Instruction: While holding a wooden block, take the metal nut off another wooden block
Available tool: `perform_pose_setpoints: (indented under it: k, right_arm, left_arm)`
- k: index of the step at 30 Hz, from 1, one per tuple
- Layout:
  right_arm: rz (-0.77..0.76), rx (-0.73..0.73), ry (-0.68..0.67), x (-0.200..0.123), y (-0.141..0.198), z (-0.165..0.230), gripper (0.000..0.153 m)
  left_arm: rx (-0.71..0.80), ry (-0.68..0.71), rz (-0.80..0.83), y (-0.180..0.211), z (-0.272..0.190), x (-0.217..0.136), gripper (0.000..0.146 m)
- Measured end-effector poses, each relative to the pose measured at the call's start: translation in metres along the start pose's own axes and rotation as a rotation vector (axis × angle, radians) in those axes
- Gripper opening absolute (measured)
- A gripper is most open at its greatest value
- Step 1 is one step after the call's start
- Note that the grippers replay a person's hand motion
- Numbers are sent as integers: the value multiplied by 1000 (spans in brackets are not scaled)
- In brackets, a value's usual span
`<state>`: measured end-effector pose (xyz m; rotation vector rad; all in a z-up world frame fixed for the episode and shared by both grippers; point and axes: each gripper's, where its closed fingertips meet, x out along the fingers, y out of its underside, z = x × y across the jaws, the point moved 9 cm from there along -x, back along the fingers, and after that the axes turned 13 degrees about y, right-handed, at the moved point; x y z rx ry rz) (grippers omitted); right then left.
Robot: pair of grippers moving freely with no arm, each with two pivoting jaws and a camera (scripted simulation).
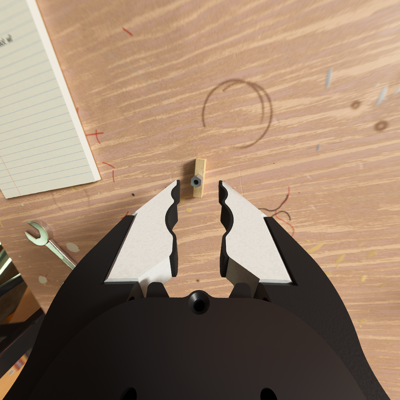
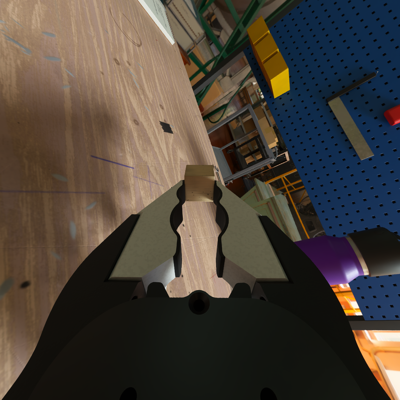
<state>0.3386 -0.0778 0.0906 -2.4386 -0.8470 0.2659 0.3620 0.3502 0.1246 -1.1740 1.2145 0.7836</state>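
In the left wrist view a slim pale wooden block lies on the wooden workbench. A small grey metal hex nut sits on top of it, near its middle. My left gripper hangs above them, open and empty, its fingertips on either side of the block and nut. In the right wrist view my right gripper is shut on a pale wooden cube, held between the fingertips above the bench and tilted sideways.
A lined notepad lies at the left, a green wrench at the lower left, thin loose wires to the right of the fingers. A blue pegboard with yellow bins stands past the bench edge. A purple and black tool is close at the right.
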Motion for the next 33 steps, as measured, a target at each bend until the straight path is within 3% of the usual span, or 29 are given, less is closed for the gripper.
perform_pose_setpoints:
  k: [3, 5, 7, 10, 14, 21, 25, 29, 33]
  right_arm:
    - [1, 4, -16, 1, 1, 1, 25]
    - [1, 2, -22, 2, 1, 1, 25]
    - [2, 0, -23, 2, 1, 1, 25]
    - [3, 2, -20, 2, 1, 1, 25]
    - [6, 18, -11, 2, 3, -1, 25]
    - [10, 25, 6, 2, 4, -3, 25]
    - [12, 35, 20, 1, 4, -5, 25]
    - [16, 80, 41, 0, 7, -11, 25]
    - [17, 144, 61, -1, 10, -18, 25]
  left_arm:
    - [17, -44, 129, -3, 1, 17, 35]
    - [34, -73, 177, -2, 2, 24, 23]
    - [50, -79, 185, -2, 2, 23, 11]
    - [50, -90, 104, -1, 2, 3, 10]
    - [55, -79, -75, 4, -1, -52, 10]
    - [107, 48, -480, 30, -38, -184, 10]
    - [227, 262, -654, 44, -95, -228, 10]
    - [365, 447, -665, 52, -160, -225, 10]
    - [421, 500, -495, 51, -211, -157, 10]
